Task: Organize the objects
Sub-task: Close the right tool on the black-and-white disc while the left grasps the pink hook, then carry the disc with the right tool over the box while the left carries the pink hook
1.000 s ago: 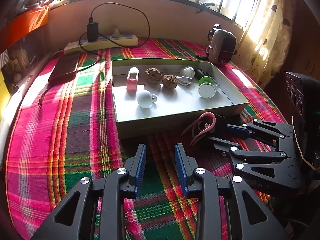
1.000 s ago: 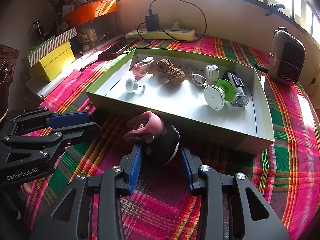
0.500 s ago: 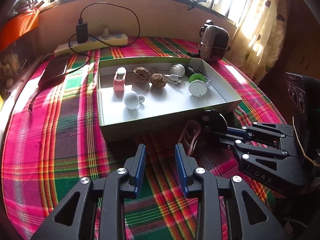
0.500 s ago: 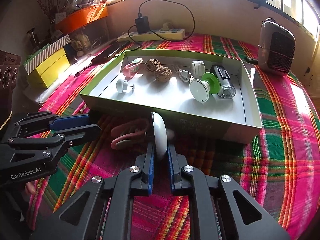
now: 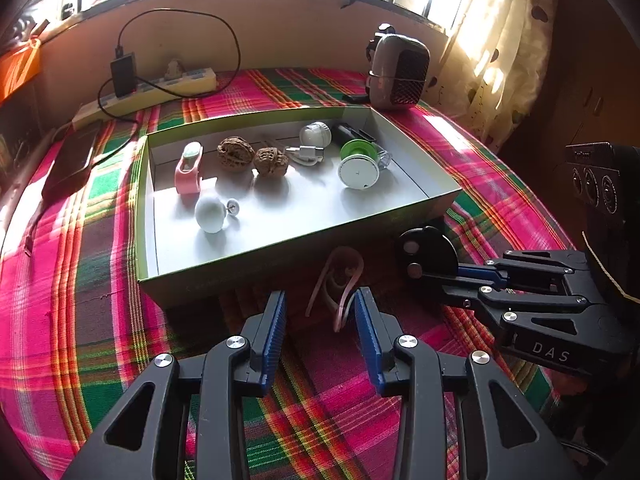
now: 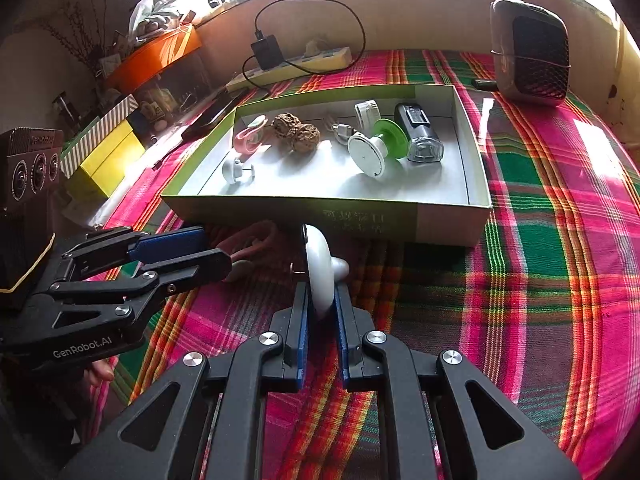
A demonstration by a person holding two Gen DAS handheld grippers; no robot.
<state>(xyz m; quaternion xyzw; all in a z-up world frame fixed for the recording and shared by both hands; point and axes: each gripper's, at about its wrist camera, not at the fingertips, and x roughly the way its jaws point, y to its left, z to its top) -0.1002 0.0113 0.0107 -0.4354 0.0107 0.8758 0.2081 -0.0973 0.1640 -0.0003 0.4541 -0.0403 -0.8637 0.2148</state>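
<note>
Plaid cloth (image 5: 80, 320) covers the table where we work, and the shallow box (image 5: 288, 256) already holds walnuts (image 5: 236, 152), a pink clip, a spool and other bits. Left outside are two pieces, both just in front of its near wall. Our right tongs (image 6: 320, 304) are pressed onto a white disc (image 6: 318, 268), standing on edge, its knob pointing right. Our left tongs (image 5: 320, 312) are opening, with nothing pinched; the pink clip (image 5: 336, 280) lies ahead, its long axis running toward the box.
</note>
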